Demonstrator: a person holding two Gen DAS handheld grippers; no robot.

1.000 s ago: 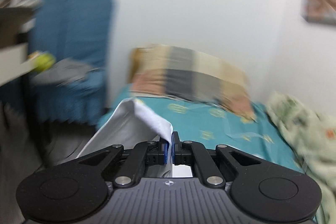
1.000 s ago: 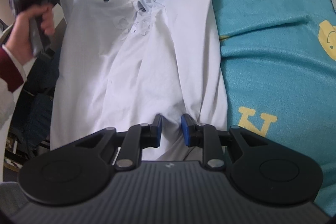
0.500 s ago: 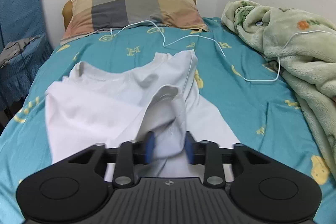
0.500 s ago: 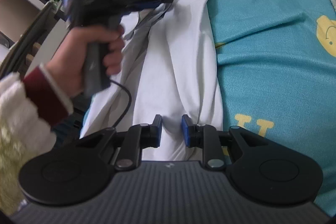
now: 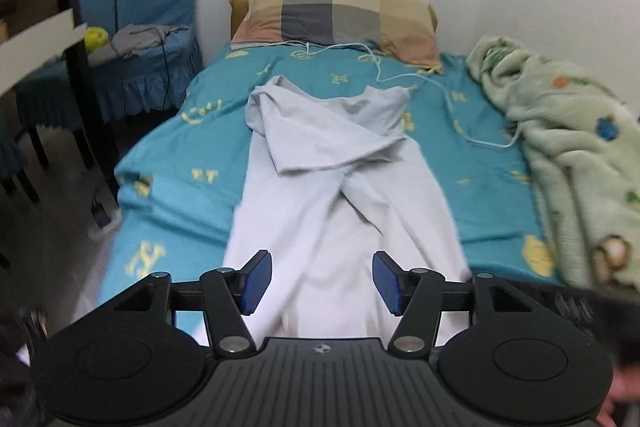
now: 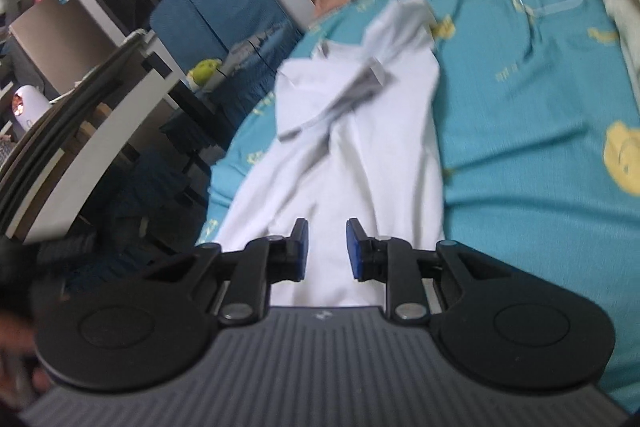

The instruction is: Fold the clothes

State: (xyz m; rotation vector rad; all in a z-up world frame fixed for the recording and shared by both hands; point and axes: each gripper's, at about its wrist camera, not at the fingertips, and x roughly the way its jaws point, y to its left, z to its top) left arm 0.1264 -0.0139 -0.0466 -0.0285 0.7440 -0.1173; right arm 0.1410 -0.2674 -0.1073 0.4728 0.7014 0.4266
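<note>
A white shirt (image 5: 332, 187) lies lengthwise on the teal bed sheet (image 5: 180, 155), its sides folded in and one sleeve crossed over the chest. My left gripper (image 5: 322, 281) hovers over the shirt's near end with its jaws opening and nothing pinched; cloth shows only beneath the gap. In the right wrist view the shirt (image 6: 360, 155) runs away from my right gripper (image 6: 327, 247). The right gripper's blue pads stand a narrow gap apart above the hem, and I see no cloth pressed between them.
A checked pillow (image 5: 336, 11) lies at the head of the bed and a green fleece blanket (image 5: 580, 147) is heaped along the right side. A white cable (image 5: 452, 99) trails over the sheet. A blue chair (image 5: 152, 7) and a desk (image 5: 40, 23) stand left of the bed.
My left gripper, shut on the shirt's edge a second ago, has carried it over, let it go and pulled back to the near end. The right gripper has risen and tilted up a little.
</note>
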